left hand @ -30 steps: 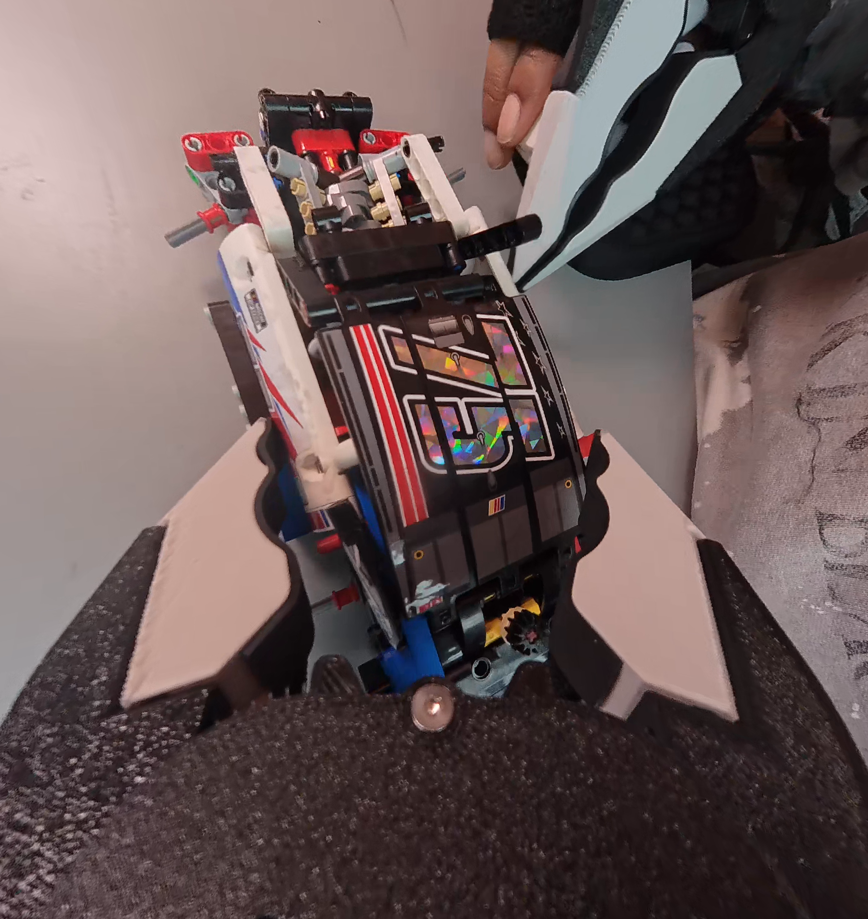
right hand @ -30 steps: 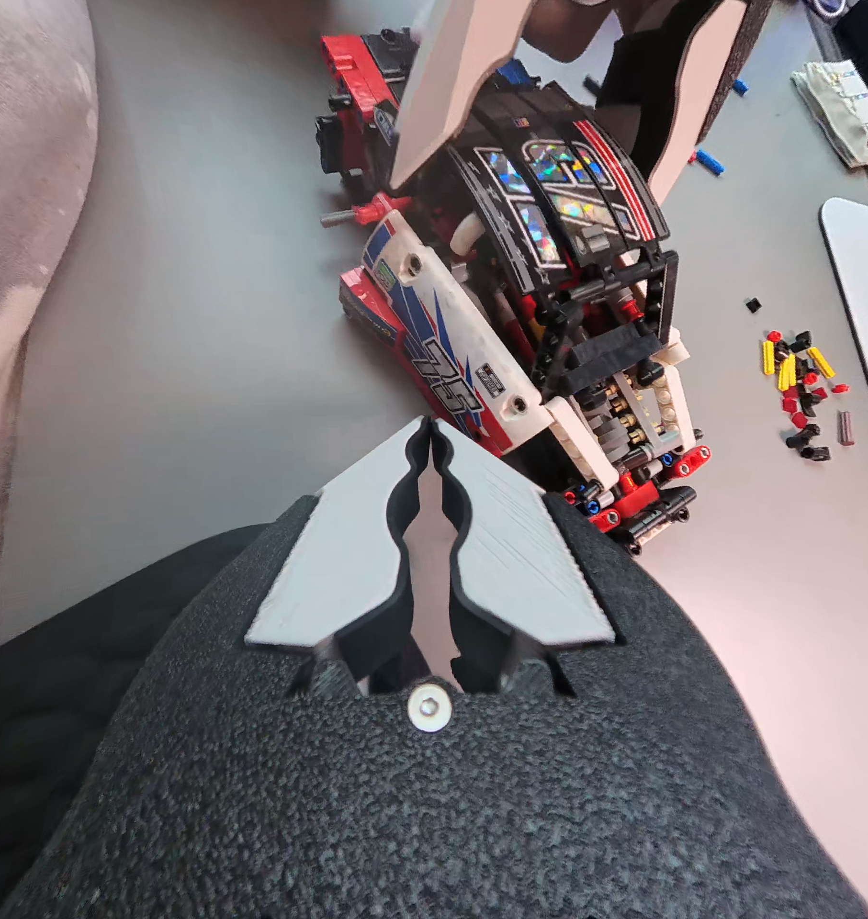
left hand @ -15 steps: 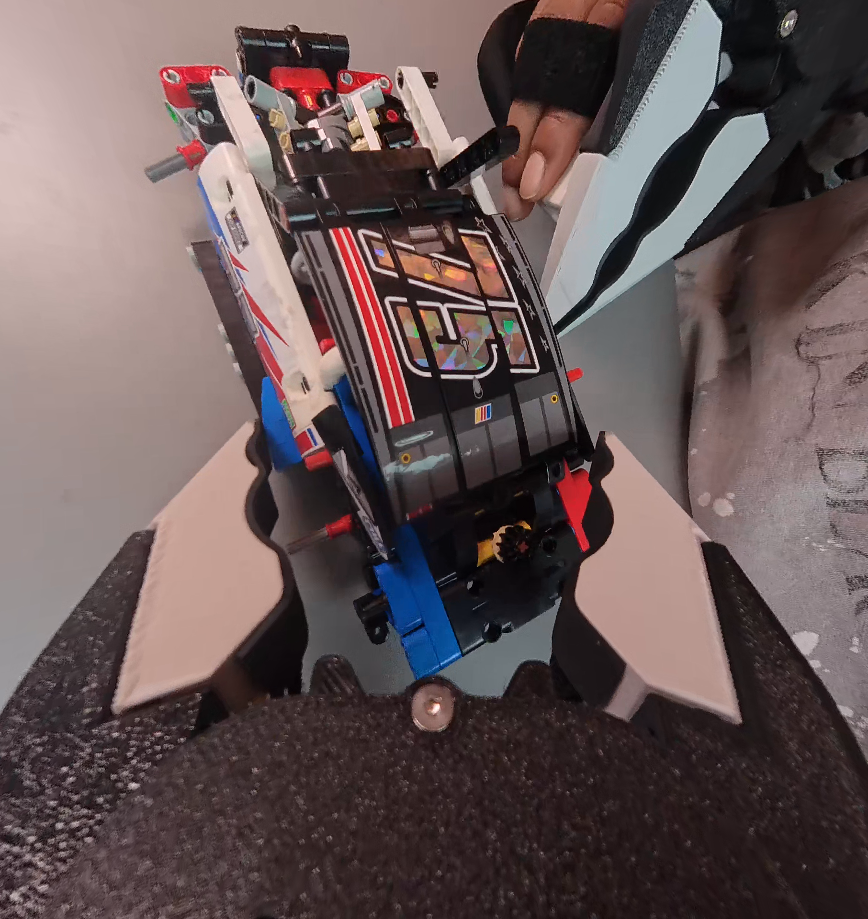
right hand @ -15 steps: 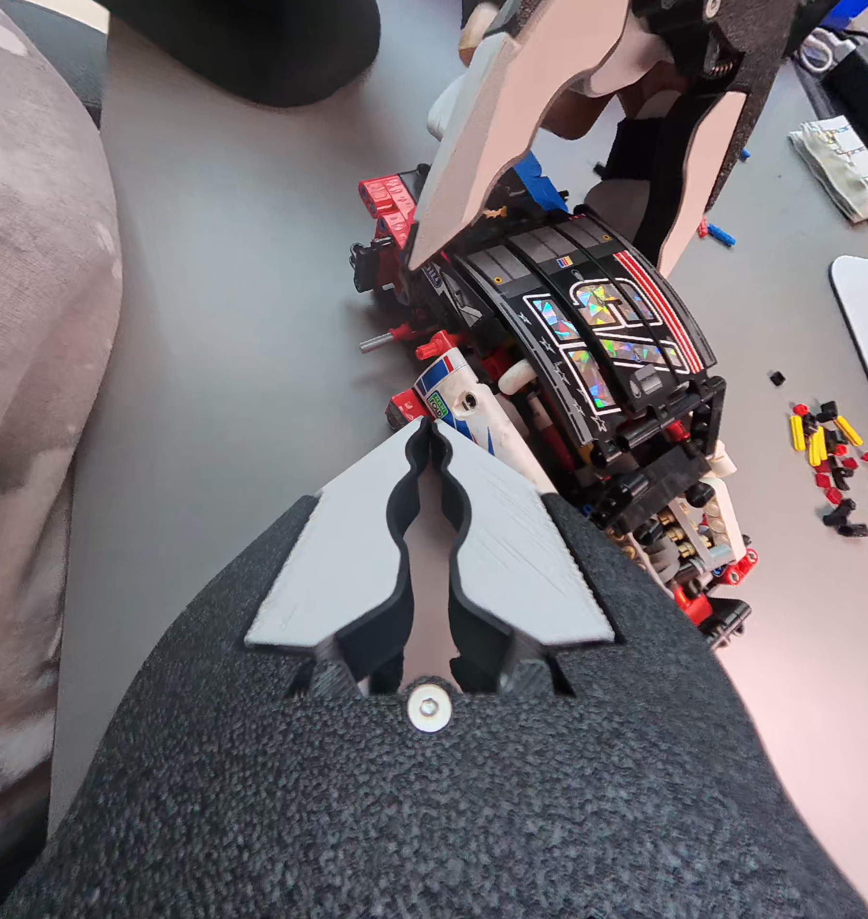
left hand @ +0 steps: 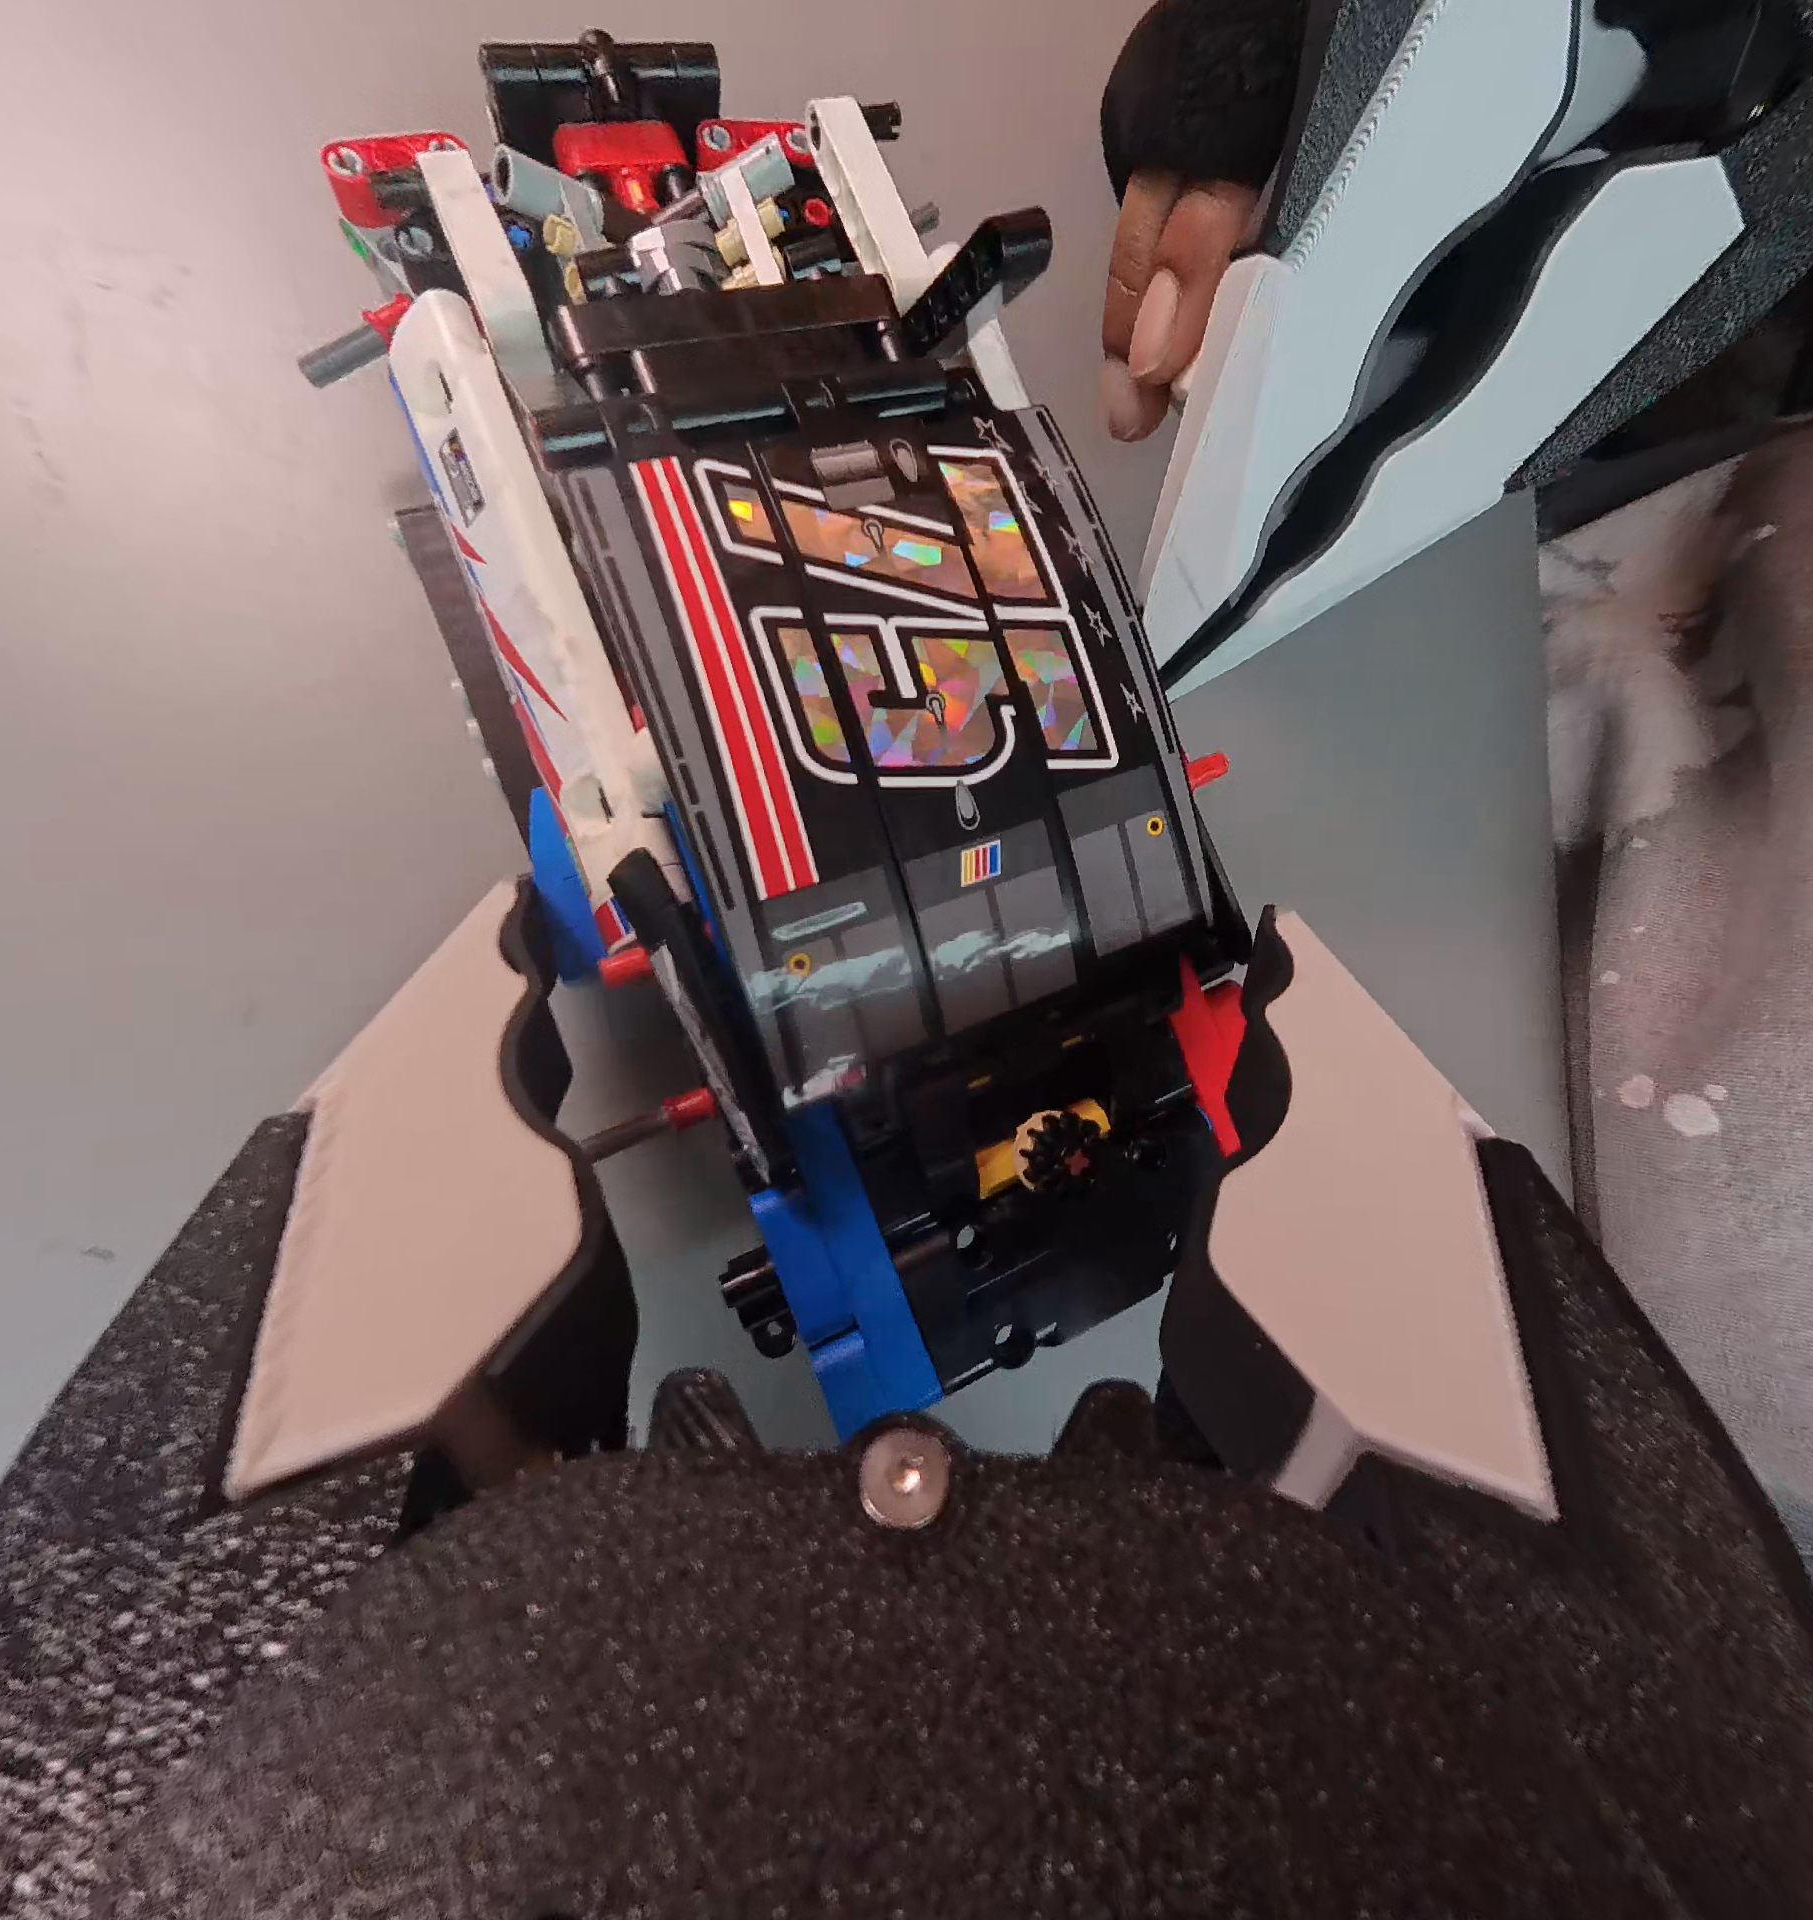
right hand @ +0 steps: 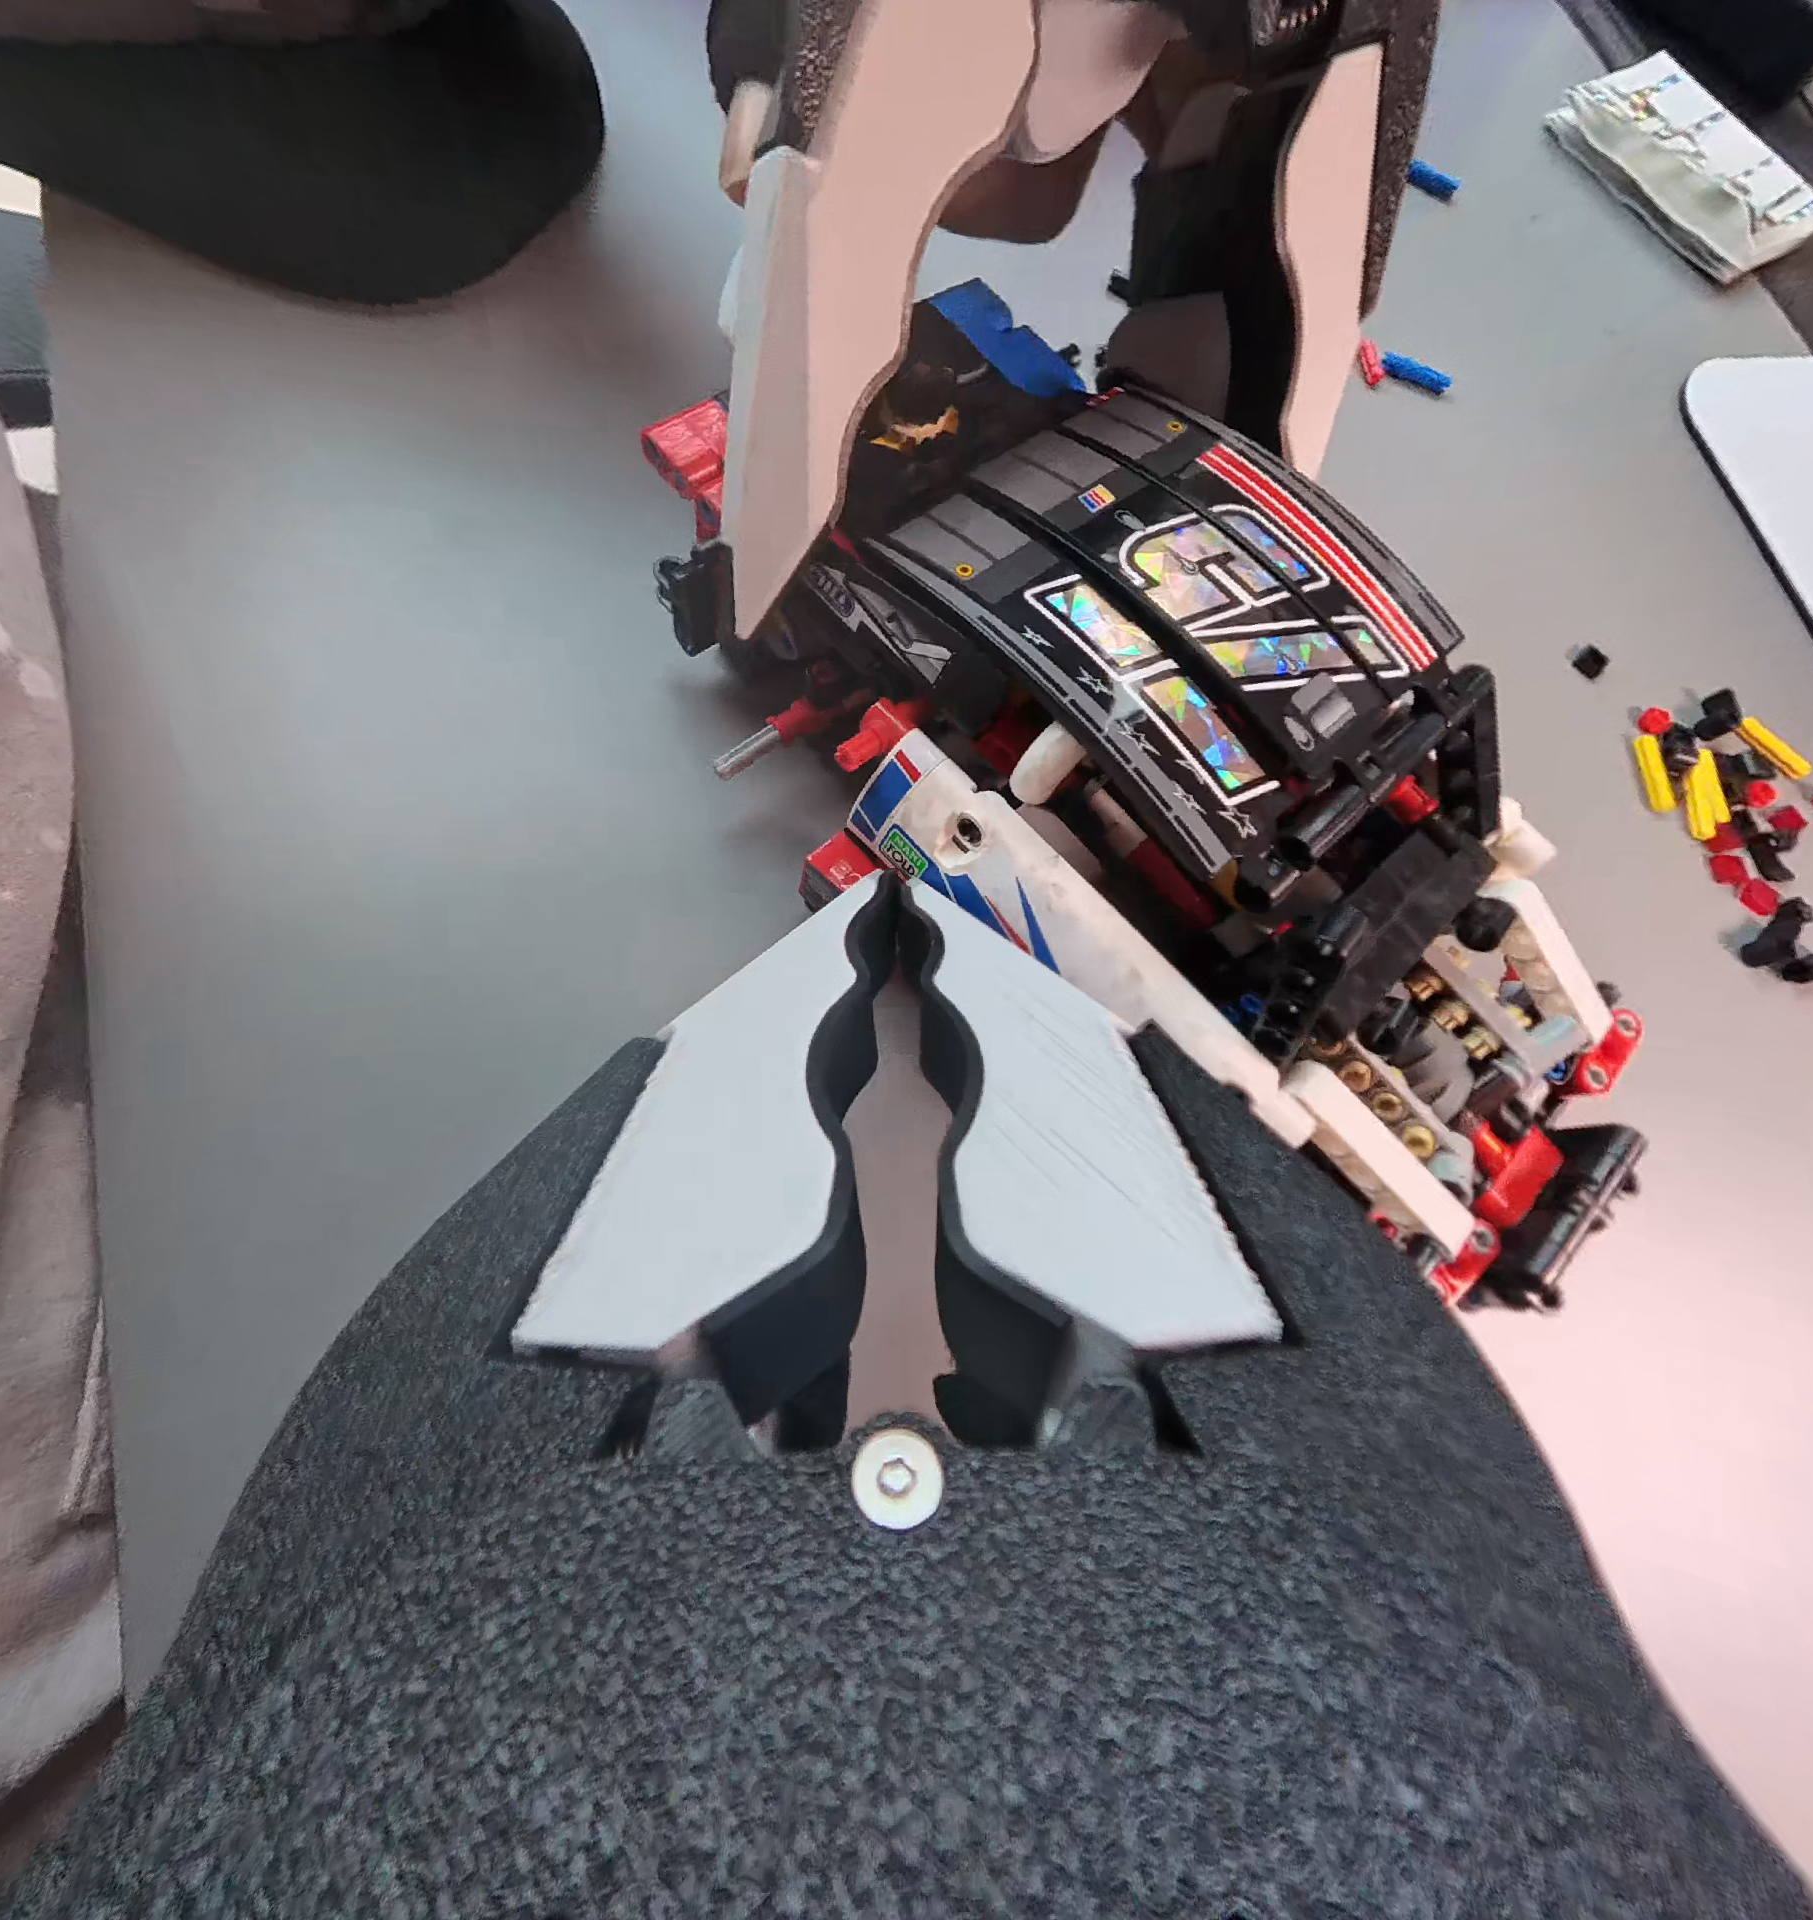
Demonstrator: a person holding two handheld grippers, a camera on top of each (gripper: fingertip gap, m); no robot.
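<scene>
A brick-built race car point(left hand: 923, 727) with a black roof, red stripes and white side panels lies tilted on the grey table point(left hand: 154, 727). My left gripper point(left hand: 891, 935) is open wide, and the car's blue and black end sits between its fingers point(left hand: 1338, 1195). In the right wrist view this gripper point(right hand: 1032, 540) straddles the car point(right hand: 1193, 644) from above. My right gripper point(right hand: 897, 894) is shut and empty, its tips next to the car's white side panel point(right hand: 995, 883). In the left wrist view it point(left hand: 1172, 665) hangs by the car's right side, held by a hand point(left hand: 1151, 270).
A pile of small yellow, red and black pieces point(right hand: 1733, 810) lies right of the car. Blue pins point(right hand: 1411, 369), a folded shiny bag point(right hand: 1691, 166) and a white board edge point(right hand: 1795, 488) lie beyond. Grey fabric point(right hand: 8, 935) borders the table's near side. Tip to tip, the grippers are about 7 centimetres apart.
The left gripper stayed open while the car slid out a little between its fingers, then back in. The right gripper stayed shut and drew back along the car's side.
</scene>
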